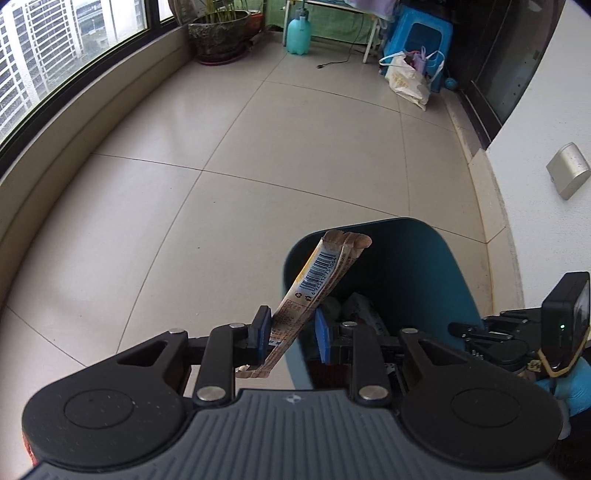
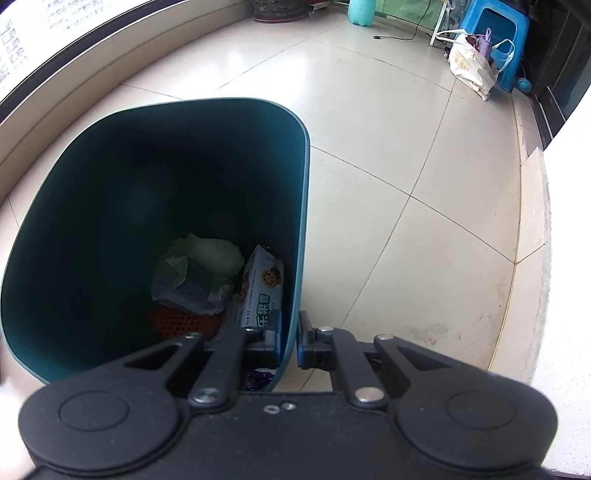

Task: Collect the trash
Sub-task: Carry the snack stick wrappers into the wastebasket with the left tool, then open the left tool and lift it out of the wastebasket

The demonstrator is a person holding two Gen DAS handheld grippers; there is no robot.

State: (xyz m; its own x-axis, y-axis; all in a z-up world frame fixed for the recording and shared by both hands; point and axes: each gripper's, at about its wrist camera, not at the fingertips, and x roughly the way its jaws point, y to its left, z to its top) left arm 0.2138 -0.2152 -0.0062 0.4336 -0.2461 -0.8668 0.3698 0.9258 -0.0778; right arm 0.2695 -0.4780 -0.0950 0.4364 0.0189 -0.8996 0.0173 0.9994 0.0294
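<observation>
The left gripper (image 1: 291, 334) is sitting right at the near edge of the dark teal trash bin (image 1: 406, 266). Its 2 blue pads are spread apart a little. A long tan snack wrapper (image 1: 317, 280) with a barcode is standing tilted between them. The wrapper is leaning on the left pad and its top end is poking up over the bin's opening. Its bottom end is hanging down below the fingers. I cannot tell if the right pad is touching the wrapper, so I cannot tell if the wrapper is being pinched or is loose.

The right gripper (image 2: 290, 338) is pinching the near wall of the trash bin (image 2: 110, 177). 1 finger is inside the bin and 1 finger is outside, with the thin wall pressed between them.

Trash is lying at the bottom of the bin. There is a snack box (image 2: 263, 291) with a cookie picture on it, leaning against the right wall. Beside it is a crumpled clear bag (image 2: 192, 288), with something pale green (image 2: 214, 254) behind it and something orange with holes (image 2: 181, 321) in front.

The bin is standing on a pale tile floor (image 1: 258, 147). Far off are a blue stool (image 1: 421, 37), a white shopping bag (image 1: 406, 81), a teal spray bottle (image 1: 299, 35) and a big plant pot (image 1: 218, 33) by the window.
</observation>
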